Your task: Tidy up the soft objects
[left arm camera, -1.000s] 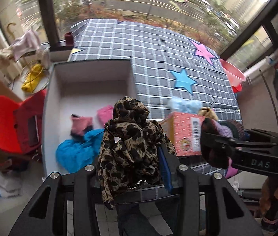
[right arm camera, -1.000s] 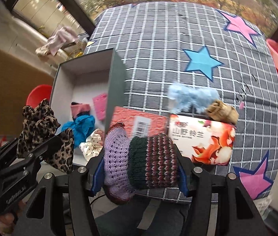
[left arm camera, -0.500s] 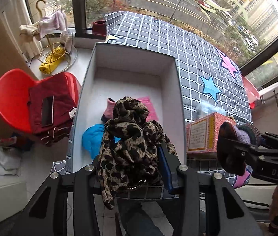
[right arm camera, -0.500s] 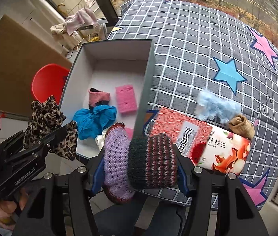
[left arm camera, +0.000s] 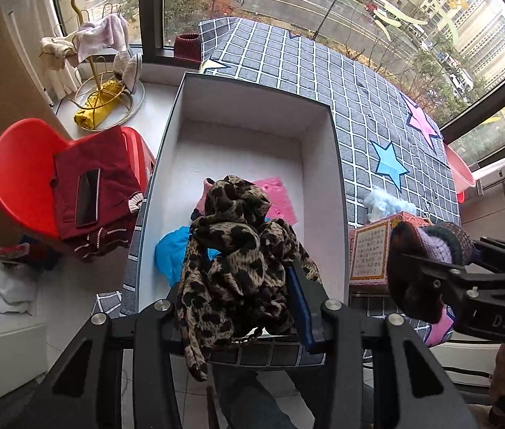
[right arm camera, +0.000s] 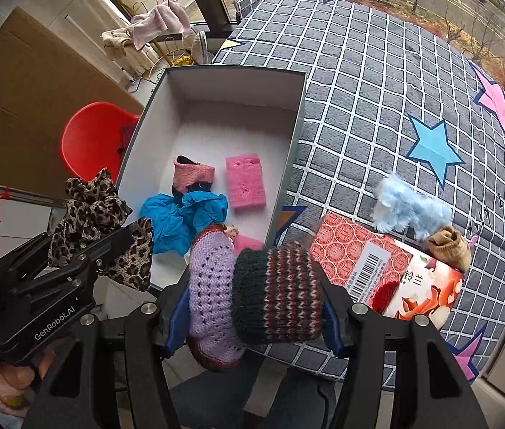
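Observation:
My left gripper (left arm camera: 241, 296) is shut on a leopard-print cloth (left arm camera: 238, 246) and holds it above the near end of a white open box (left arm camera: 256, 107). The cloth also shows in the right wrist view (right arm camera: 98, 214). My right gripper (right arm camera: 252, 304) is shut on a knitted purple and dark striped sock (right arm camera: 270, 296), near the box's right front corner (right arm camera: 288, 186). In the box lie a blue cloth (right arm camera: 181, 218), a pink sponge (right arm camera: 245, 180) and a pink-cuffed sock (right arm camera: 193, 175).
A red and white carton (right arm camera: 388, 271) lies on the grey checked bed cover (right arm camera: 377, 82), with a light blue fluffy piece (right arm camera: 409, 207) and a tan sock (right arm camera: 449, 246) beside it. A red chair (left arm camera: 38, 178) with a maroon garment and phone stands left of the box.
Both grippers have moved left, toward the box, with their loads still held. The box now sits more centrally in both views.

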The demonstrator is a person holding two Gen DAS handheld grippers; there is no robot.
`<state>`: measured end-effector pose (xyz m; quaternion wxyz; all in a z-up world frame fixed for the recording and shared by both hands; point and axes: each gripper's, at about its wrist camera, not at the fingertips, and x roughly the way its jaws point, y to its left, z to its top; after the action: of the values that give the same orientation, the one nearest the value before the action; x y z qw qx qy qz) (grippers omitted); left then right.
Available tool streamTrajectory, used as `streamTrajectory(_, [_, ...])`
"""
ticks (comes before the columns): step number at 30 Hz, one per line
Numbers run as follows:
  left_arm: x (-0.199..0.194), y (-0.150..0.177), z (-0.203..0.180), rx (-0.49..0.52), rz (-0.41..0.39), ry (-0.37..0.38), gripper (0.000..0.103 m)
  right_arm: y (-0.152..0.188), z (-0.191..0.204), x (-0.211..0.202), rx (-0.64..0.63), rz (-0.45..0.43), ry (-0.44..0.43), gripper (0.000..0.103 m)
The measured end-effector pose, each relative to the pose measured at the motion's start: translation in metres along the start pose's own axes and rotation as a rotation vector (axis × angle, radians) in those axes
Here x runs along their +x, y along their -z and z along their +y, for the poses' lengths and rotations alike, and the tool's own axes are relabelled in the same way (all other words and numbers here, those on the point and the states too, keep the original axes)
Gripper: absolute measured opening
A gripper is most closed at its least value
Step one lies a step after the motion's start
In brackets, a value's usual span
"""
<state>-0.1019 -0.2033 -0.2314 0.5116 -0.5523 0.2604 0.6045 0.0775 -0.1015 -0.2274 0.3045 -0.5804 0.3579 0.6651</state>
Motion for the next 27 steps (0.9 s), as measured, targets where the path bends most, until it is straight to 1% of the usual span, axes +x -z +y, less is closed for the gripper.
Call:
streamTrajectory(17, [0.012, -0.015, 0.005, 0.006, 0.015, -0.017, 0.046, -0.020, 0.005, 0.012, -0.013, 0.017, -0.007, 0.060])
streamTrajectory(27, [0.026, -0.040, 0.001, 0.037, 0.013, -0.047, 0.047, -0.043, 0.007, 0.020, -0.015, 0.012, -0.011, 0.060])
